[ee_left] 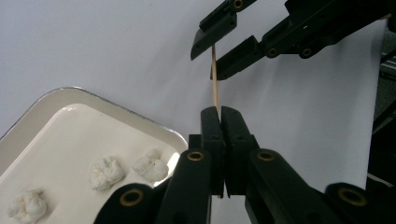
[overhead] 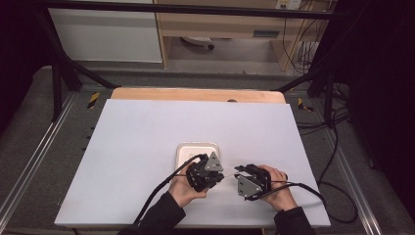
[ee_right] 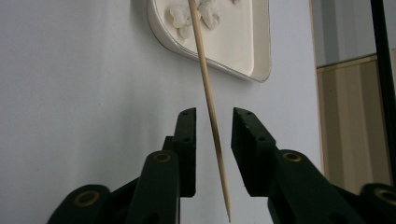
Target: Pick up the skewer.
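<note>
Wooden skewer (ee_right: 208,100) is clenched in the left hand-held gripper (ee_left: 220,112); the right hand-held gripper (ee_right: 214,122) straddles it, jaws apart, not touching.

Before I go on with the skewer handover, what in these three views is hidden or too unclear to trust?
- Skewer: its end inside the shut left gripper is hidden by the jaws.
- Skewer in the high view: too thin to follow between the grippers.
- Right gripper: the jaws flank the skewer with gaps showing; contact cannot be confirmed.
- White lumps on the tray: material unclear; the right gripper view's top edge crops them.
</note>
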### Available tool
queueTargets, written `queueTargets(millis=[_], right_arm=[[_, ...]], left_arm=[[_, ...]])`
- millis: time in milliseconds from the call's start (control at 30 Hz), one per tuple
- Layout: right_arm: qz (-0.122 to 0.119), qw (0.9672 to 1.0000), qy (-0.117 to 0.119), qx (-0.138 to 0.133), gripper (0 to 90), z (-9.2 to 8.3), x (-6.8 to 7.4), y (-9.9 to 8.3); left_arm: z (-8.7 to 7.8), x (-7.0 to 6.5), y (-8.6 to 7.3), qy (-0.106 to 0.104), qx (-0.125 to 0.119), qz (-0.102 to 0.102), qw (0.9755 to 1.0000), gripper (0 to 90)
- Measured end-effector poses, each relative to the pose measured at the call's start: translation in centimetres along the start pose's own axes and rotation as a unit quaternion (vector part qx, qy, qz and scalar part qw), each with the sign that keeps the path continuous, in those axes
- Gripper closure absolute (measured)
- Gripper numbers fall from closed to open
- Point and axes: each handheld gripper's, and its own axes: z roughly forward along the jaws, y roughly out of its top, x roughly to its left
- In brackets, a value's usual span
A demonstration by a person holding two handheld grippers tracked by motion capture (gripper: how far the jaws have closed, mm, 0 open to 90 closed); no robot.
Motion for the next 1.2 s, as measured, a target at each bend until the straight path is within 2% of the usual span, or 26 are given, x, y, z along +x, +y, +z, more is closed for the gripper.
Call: queueTargets(millis=[367, 667, 867, 900, 1000, 1133, 1200], right_arm=[[-0.025, 0.9996, 0.011, -0.003, 85.4, 0.0, 0.1, 0.2], [-0.051, 0.9985, 0.019, 0.004, 88.6, 0.0, 0.3, 0.2], [-0.056, 0.9981, 0.023, 0.008, 88.9, -0.1, 0.4, 0.3], [-0.057, 0.9981, 0.023, 0.009, 88.9, -0.1, 0.3, 0.4], [-0.059, 0.9979, 0.021, 0.016, 88.9, -0.1, 0.2, 0.4], [-0.067, 0.9972, 0.017, 0.028, 88.9, -0.2, 0.1, 0.4], [-0.071, 0.9968, 0.017, 0.031, 88.9, -0.2, 0.0, 0.5]], left_arm=[[0.1, 0.0, 0.0, -0.006, 0.004, 0.002, 1.0, 88.8], [0.2, 0.1, -0.1, -0.011, 0.01, -0.003, 0.9999, 88.8], [0.2, 0.2, 0.0, -0.013, 0.016, -0.007, 0.9998, 87.8], [0.2, 0.3, 0.0, -0.013, 0.019, -0.008, 0.9997, 87.0], [0.0, 0.5, 0.0, -0.007, 0.03, -0.01, 0.9995, 76.6], [0.0, 1.0, 0.3, -0.013, 0.066, -0.011, 0.9976, 66.6], [0.0, 1.1, 0.4, -0.017, 0.081, -0.009, 0.9965, 66.3]])
